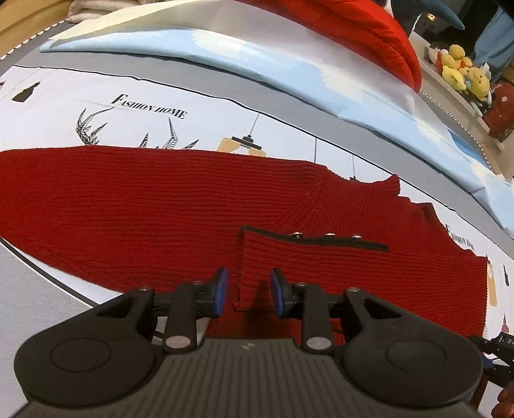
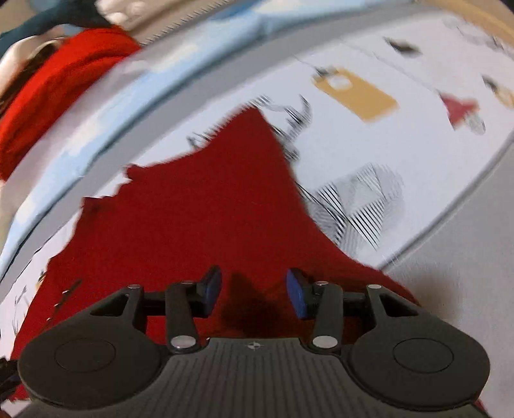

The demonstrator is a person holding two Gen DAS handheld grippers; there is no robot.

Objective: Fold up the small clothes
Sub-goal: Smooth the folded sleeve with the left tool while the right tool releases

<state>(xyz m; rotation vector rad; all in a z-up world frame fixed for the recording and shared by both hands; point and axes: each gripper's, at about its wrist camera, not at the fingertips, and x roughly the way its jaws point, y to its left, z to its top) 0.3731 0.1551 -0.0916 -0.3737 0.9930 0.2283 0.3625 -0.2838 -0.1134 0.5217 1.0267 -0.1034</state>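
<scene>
Item: red ribbed knit garment (image 1: pixel 160 199), small, lying flat on a printed bedsheet (image 1: pixel 199 109) with black line drawings and the words "Fashion Home"; one flap (image 1: pixel 289 257) folded over on top, edged in black, with three metal snaps along that edge; collar end toward the right in the left wrist view. In the right wrist view the same garment (image 2: pixel 199 205) fills the centre, blurred, one corner tapering upward over the sheet (image 2: pixel 369 135).

Left tool (image 1: pixel 249 291): blue-padded fingers (image 1: pixel 221 289) parted, poised just over the folded flap's left edge; the pads press on nothing, released.

Right tool (image 2: pixel 253 292): blue-padded fingers (image 2: pixel 297 294) parted wider, over the red knit with its shadow beneath; nothing between the pads, released. Its housing also shows at the lower right edge of the left wrist view.

Surroundings: pale blue and white quilt (image 1: pixel 289 64) along the far side of the sheet; bright red cloth (image 1: pixel 369 32) bunched above it; yellow plush toys (image 1: pixel 462 67) on a shelf at upper right; folded pale towels (image 1: pixel 90 9) at upper left
</scene>
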